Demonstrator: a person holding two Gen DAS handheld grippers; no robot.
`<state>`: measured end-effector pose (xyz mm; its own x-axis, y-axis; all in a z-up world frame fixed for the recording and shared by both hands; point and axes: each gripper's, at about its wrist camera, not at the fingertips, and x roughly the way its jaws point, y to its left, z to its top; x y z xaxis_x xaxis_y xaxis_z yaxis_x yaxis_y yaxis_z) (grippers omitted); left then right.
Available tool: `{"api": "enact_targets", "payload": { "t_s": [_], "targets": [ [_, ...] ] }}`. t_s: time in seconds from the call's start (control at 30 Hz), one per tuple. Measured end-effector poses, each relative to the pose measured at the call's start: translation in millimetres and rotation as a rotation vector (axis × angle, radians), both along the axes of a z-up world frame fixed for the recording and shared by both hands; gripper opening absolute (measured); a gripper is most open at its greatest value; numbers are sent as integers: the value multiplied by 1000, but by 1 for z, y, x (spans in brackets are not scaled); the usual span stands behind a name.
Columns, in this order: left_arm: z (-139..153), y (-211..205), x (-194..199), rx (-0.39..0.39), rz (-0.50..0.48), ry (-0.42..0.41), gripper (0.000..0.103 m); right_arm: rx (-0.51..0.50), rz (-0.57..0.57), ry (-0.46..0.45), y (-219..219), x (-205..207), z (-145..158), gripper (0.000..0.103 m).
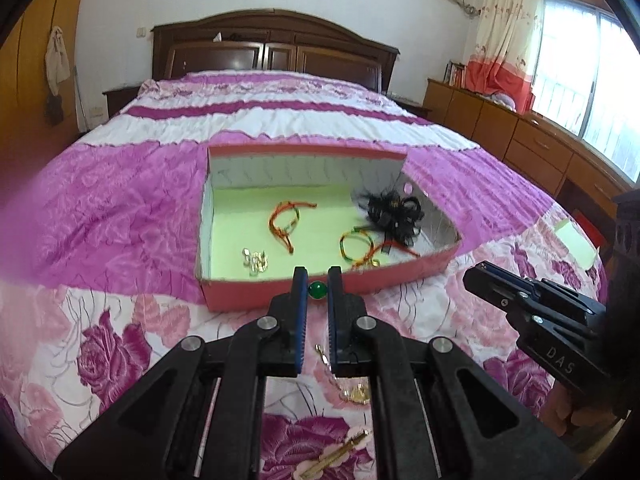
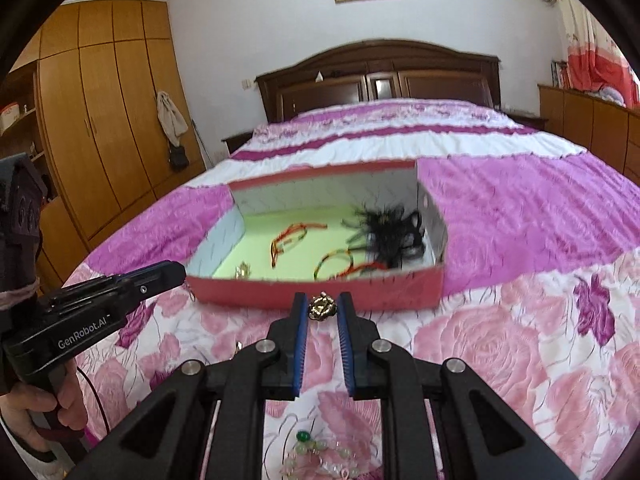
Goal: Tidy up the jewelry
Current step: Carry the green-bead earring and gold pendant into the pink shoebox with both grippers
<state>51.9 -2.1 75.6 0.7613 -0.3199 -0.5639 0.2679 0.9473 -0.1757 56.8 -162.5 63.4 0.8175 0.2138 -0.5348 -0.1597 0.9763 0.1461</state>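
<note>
A red box [image 1: 312,292] with a pale green floor lies open on the bed. Inside are two orange-green cord bracelets [image 1: 286,220], a black ribbon hair piece [image 1: 394,210] and small gold pieces [image 1: 256,261]. My left gripper [image 1: 318,290] is shut on a green bead piece [image 1: 318,291] just before the box's near wall. My right gripper [image 2: 322,307] is shut on a gold flower-shaped ornament [image 2: 321,306] in front of the box [image 2: 320,290]. The right gripper also shows in the left wrist view [image 1: 532,308], and the left gripper in the right wrist view [image 2: 168,274].
Loose gold items [image 1: 354,392] and a gold pin [image 1: 340,454] lie on the pink floral bedspread under my left gripper. A jade bead bracelet [image 2: 316,450] lies under my right gripper. A wardrobe [image 2: 100,120] stands left, drawers [image 1: 520,136] right, the headboard [image 1: 276,48] behind.
</note>
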Motion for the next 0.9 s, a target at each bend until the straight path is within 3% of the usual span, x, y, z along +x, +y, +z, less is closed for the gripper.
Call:
{"api": "enact_targets", "payload": {
  "t_s": [0.6, 0.9],
  "targets": [
    [15, -3, 40, 10, 88, -195, 1, -12, -73, -151, -18, 37, 13, 17],
    [5, 5, 63, -2, 154, -228, 1, -60, -128, -175, -33, 70, 11, 17]
  ]
}}
